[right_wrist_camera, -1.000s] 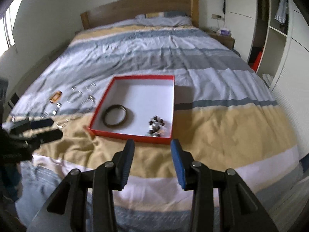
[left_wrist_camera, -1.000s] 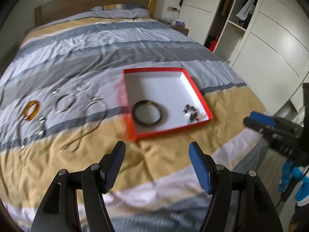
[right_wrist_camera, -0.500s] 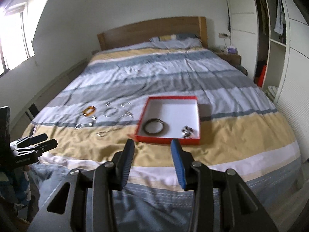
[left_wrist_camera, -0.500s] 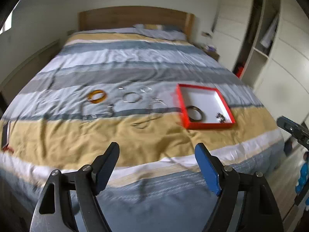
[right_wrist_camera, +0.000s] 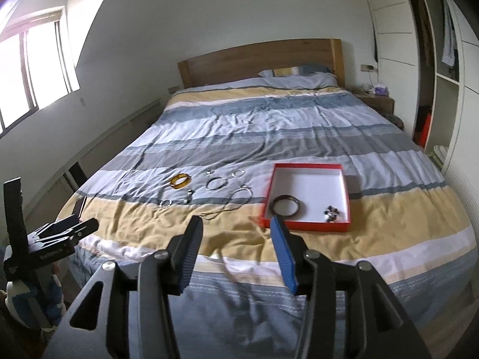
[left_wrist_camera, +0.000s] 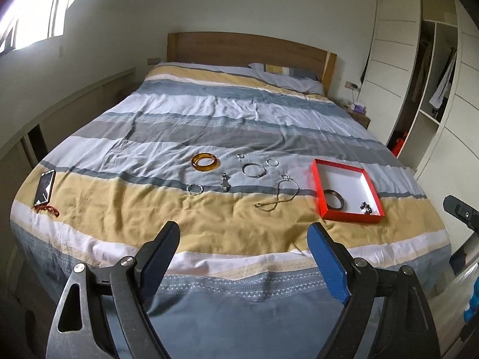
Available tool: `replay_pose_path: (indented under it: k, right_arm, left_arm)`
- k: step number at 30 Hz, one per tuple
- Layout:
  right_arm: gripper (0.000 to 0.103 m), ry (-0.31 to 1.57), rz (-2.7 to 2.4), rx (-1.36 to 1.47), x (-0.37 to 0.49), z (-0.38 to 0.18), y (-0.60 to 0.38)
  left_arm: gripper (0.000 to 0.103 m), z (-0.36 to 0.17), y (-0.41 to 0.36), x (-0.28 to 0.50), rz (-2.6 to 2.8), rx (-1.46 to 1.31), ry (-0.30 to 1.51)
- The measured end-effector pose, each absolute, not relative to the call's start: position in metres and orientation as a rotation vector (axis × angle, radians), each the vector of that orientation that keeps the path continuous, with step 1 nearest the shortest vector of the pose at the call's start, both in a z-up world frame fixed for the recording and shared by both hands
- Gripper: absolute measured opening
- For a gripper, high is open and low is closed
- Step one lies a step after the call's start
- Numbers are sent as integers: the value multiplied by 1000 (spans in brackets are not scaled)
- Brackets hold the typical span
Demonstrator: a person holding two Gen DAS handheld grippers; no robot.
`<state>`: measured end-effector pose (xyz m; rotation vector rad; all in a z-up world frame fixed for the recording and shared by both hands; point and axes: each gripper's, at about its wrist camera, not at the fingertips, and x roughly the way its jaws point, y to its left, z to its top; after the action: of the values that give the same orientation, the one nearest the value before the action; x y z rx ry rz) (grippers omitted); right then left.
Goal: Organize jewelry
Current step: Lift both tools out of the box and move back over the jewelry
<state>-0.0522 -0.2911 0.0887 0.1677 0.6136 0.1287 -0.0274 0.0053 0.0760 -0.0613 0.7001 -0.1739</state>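
Both tools are back from the foot edge of the bed point(left_wrist_camera: 209, 215), above the floor. Left tool point(left_wrist_camera: 242, 258): jaws wide apart, have just been opening, nothing between them. Right tool point(right_wrist_camera: 236, 254): jaws parted about halfway, also just opened further, nothing between them.

Red box point(left_wrist_camera: 318, 184) sits near the bed's right edge, on the yellow stripe. Inside: 1 dark bangle point(left_wrist_camera: 334, 199) and 1 small beaded cluster point(left_wrist_camera: 366, 208).

Still loose on the duvet, left of the box, by my count 7 pieces:
- 1 amber bangle point(left_wrist_camera: 205, 161)
- 1 large silver hoop point(left_wrist_camera: 254, 170)
- 1 chain necklace point(left_wrist_camera: 278, 194)
- 1 small ring point(left_wrist_camera: 271, 162), 1 tiny piece point(left_wrist_camera: 240, 156) too small to identify
- 1 silver bracelet point(left_wrist_camera: 195, 189), 1 small metal piece point(left_wrist_camera: 225, 183)

Also 1 phone point(left_wrist_camera: 45, 187) near the left edge.

Handling, judged: bangles are rigid, light, probably slippery; pinch across the band. The chain is limp and will trail; take it at its bunched middle. Small rings sink into soft fabric, so the pads must press down around them.
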Motion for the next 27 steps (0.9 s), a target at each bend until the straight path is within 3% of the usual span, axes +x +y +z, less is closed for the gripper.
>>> replay_pose_path:
  k: [27]
  right_arm:
    - [46,740,199,126,-12,37,-239]
  left_arm:
    - [87,32,27,-8,-97,-60,744]
